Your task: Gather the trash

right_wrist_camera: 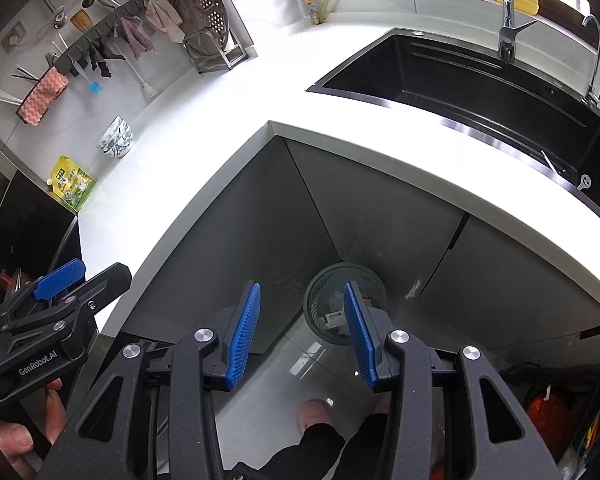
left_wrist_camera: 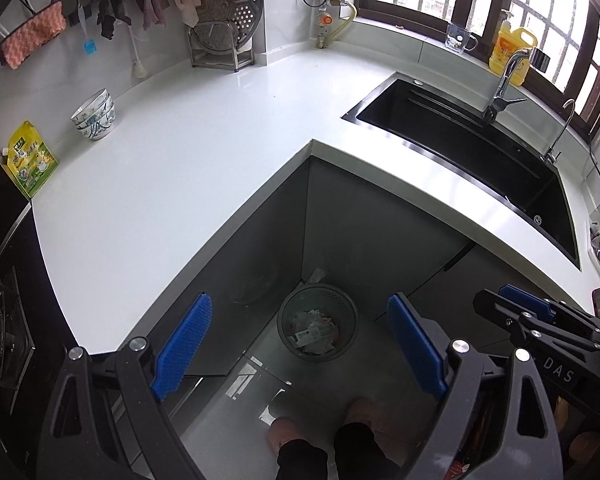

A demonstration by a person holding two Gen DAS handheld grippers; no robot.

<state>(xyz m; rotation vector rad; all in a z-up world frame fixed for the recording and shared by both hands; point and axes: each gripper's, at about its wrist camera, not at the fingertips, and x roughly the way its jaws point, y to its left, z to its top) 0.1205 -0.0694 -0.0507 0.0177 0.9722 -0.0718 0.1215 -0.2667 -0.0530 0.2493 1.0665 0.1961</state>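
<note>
Trash (left_wrist_camera: 314,330) fills the floor bin (left_wrist_camera: 318,322); both grippers' jaws hang open, empty, and could miss scraps outside it.

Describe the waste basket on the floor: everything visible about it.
The waste basket is round, grey, with perforated mesh-like walls, probably plastic. It stands upright on the glossy floor in the inner corner below the white counter, close to the grey cabinet fronts. Crumpled paper and wrappers partly fill it. Neither gripper touches it.

Stacked bowls (left_wrist_camera: 94,116) and a yellow pouch (left_wrist_camera: 30,160) sit on the white counter (left_wrist_camera: 204,152). Black sink (left_wrist_camera: 460,148) right, yellow detergent jug (left_wrist_camera: 512,50) behind its faucet (left_wrist_camera: 504,80).
</note>
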